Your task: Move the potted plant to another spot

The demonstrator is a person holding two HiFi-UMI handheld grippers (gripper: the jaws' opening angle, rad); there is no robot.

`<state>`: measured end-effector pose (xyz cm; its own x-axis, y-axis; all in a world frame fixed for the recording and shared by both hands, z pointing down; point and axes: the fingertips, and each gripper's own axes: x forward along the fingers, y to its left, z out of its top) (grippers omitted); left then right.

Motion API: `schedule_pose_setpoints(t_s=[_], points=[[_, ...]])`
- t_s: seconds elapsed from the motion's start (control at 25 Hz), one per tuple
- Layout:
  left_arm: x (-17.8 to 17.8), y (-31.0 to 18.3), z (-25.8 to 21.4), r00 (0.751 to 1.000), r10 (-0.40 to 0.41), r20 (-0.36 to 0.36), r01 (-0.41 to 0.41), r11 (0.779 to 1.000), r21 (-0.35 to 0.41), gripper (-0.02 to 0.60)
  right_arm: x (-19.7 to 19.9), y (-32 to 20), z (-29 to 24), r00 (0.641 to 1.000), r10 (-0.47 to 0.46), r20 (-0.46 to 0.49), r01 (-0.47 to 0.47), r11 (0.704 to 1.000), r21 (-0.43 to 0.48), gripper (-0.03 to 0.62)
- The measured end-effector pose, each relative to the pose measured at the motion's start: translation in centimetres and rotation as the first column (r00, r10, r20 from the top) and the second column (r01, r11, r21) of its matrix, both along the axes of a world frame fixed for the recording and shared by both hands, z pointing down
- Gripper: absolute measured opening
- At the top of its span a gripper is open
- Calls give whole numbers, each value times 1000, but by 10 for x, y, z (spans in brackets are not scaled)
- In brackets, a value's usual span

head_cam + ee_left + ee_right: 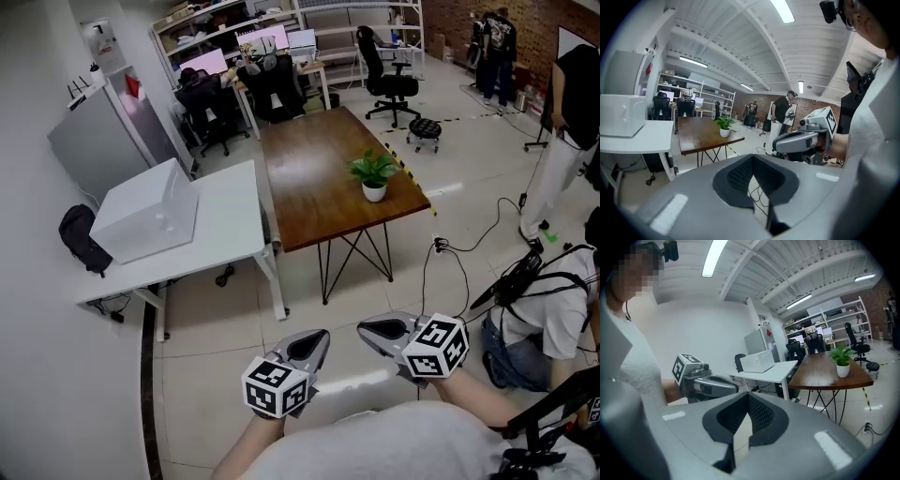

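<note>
**Both tools shut and empty, plant untouched on the brown desk**

Left tool [317, 339] and right tool [369, 328] were side by side, low over the floor tiles, well short of the brown desk [309, 192] at its near end. Each tool's own view showed the jaws pressed together with nothing between them. Both pointed roughly toward the desk. The markered cubes sat at the wrist end of each.

A person in a white shirt [548, 314] sat on the floor, off the brown desk's near right corner. A black cable [450, 251] looped on the tiles between that person and the desk.

The potted plant [373, 176] stood upright on the brown desk, in a white pot with green leaves. It was close to the right edge and nearer the near end than the far one. Neither tool was anywhere near it.

A white desk [234, 220] butted against the brown desk's left side and carried a white box [150, 211]. A black bag [80, 239] sat at its outer end.

A black stool [424, 129] stood off the brown desk's far right corner, with an office chair [386, 80] further back. More chairs, monitors and shelving stood beyond the far end. People [495, 42] stood at the far right by a brick wall.
</note>
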<state>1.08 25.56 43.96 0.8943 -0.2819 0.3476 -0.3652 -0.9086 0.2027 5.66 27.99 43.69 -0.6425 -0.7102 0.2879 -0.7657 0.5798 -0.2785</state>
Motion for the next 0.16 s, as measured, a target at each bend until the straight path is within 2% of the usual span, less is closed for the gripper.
schedule_pose_setpoints(t_s=[0.16], points=[[0,12,-1,1000,29,-4,-29,1000,-10,-3,2,6,-1,1000,26,-3,-26,1000,-14,5]])
